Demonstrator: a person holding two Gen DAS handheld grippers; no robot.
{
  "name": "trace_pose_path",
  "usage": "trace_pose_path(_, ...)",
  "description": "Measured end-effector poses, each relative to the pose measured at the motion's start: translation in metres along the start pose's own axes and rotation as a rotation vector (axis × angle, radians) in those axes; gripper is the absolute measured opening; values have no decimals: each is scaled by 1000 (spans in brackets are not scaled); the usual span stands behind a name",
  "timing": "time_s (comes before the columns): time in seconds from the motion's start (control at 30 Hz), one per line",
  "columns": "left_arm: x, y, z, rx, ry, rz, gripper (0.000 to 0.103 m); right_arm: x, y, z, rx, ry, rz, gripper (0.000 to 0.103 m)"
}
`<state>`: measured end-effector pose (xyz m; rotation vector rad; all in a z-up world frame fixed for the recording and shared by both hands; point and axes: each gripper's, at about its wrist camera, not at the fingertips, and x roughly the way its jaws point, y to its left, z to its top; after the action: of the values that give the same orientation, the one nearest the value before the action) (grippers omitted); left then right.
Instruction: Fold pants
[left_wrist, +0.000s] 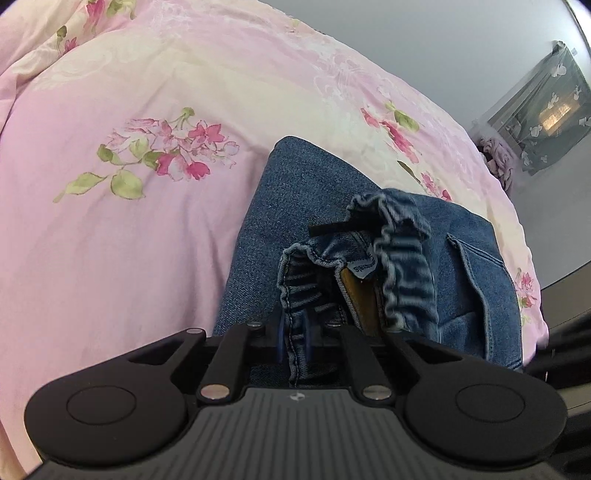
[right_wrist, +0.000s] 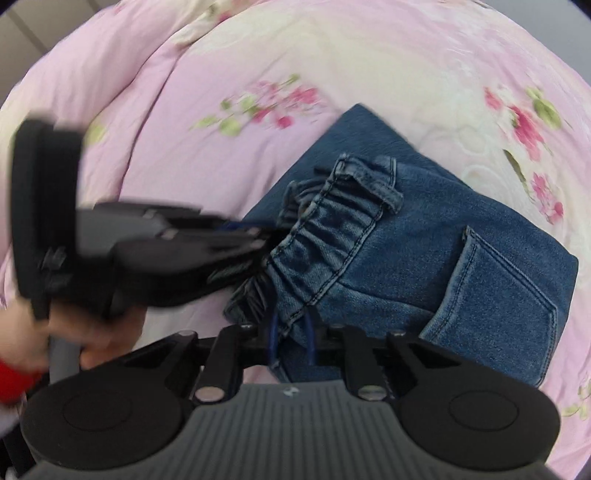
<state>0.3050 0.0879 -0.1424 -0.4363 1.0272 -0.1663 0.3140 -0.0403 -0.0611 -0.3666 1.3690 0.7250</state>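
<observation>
Two wrist fisheyes, close above the bed.
Both look steeply down at the jeans; the right view seems motion-blurred.

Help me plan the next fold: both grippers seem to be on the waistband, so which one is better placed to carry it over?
Probably the right gripper: it pinches the waistband at the near edge, beside the back pocket. The left gripper grips the bunched end, suiting it to hold.

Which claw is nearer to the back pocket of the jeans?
Right. The right claw grips the waistband beside the back pocket; the left claw grips the waistband's far end.
</observation>
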Motion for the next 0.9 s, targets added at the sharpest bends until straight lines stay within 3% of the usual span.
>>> trace_pose_path(0.03,-2,1,0,-8,-13,-17,10,9,-1,-5,35,63,93,0)
trace_pose_path(0.07,-3,2,1,-21,-18,-29,10,20,2,-11,53,96,113,0)
trace_pose_path(0.13,-4,2,3,-32,-12,-25,9,46,17,-23,-23,123,23,0)
trace_pose_path(0.23,-15,-1,0,31,-34,16,9,64,12,-32,32,145,92,0)
trace_pose_path(0.4,-32,0,4,42,-51,-11,9,42,0,-36,8,115,87,0)
trace_pose_path(0.57,-49,-17,16,78,-85,-22,10,-7,-23,-44,-10,32,35,3)
trace_pose_path(0.7,-54,-28,26,83,-64,-36,20,-35,-52,-53,21,-24,-27,16)
trace_pose_path(0.8,-51,-33,33,62,-46,-57,28,-44,-75,-58,35,-46,-92,17)
trace_pose_path(0.9,-40,-36,37,5,-29,-72,43,-40,-94,-55,39,-70,-159,18)
